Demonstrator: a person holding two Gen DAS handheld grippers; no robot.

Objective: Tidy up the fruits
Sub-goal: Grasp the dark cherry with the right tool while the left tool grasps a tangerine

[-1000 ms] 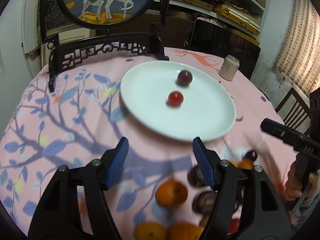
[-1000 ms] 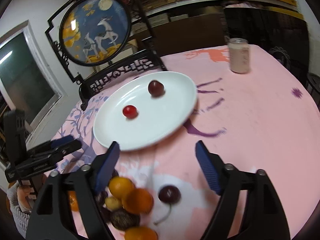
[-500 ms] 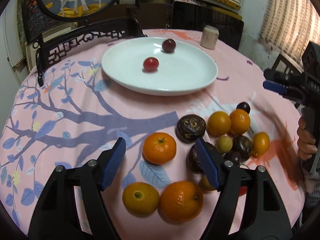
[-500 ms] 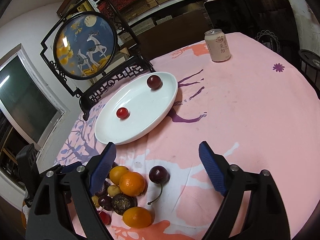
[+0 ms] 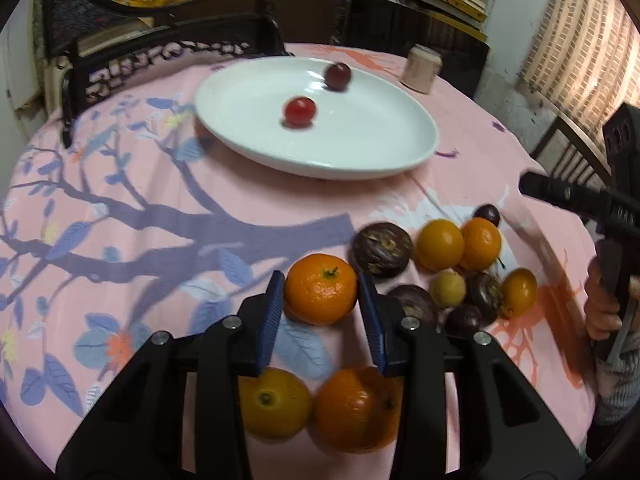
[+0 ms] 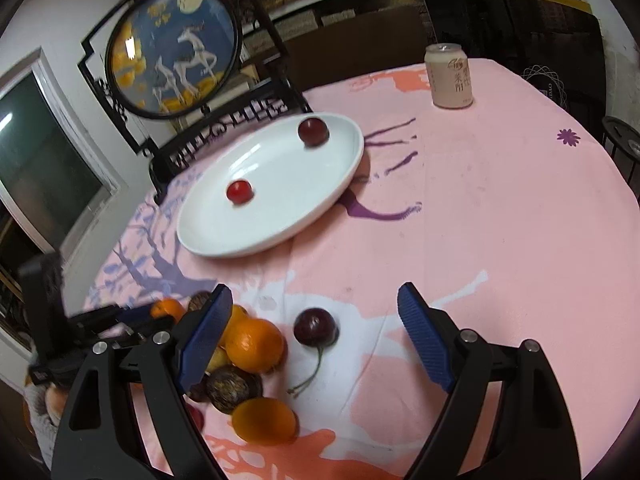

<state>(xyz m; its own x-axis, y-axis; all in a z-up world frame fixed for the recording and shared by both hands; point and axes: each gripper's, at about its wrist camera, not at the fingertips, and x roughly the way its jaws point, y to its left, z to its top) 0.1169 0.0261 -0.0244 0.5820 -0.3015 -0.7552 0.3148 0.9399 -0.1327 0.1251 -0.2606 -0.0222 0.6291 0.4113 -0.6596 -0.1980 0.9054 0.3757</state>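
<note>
While a second ago spread, left hand-held gripper [image 5: 322,304] clenched on tangerine [image 5: 321,289], right hand-held gripper [image 6: 314,338] spread.

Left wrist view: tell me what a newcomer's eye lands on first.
The left gripper, its jaws just closing, has its blue fingers on either side of a tangerine near the table's front. Right of it lies a heap of oranges and dark passion fruit. Behind, a white plate holds a cherry tomato and a dark plum.
</note>
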